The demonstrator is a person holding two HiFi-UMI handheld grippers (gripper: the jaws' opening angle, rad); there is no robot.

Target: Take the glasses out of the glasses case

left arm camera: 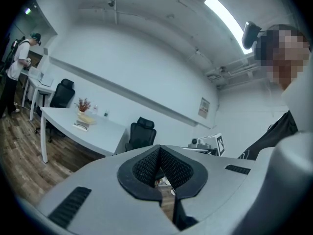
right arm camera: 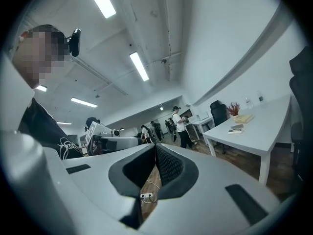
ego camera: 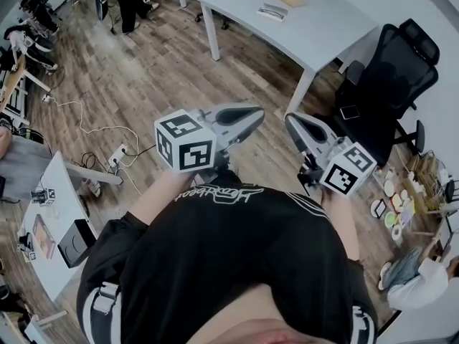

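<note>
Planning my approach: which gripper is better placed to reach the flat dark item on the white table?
Right, marginally: the right gripper sits nearer the white table than the left gripper. Both have shut, empty fingers, and the flat dark item is beyond either's reach.

The floor (ego camera: 165,70) is of brown wood planks. A white desk (ego camera: 323,20) stands on it, a black office chair (ego camera: 391,74) beside its corner. The walls (left arm camera: 146,67) are white; long ceiling lamps (right arm camera: 139,66) are lit.
</note>
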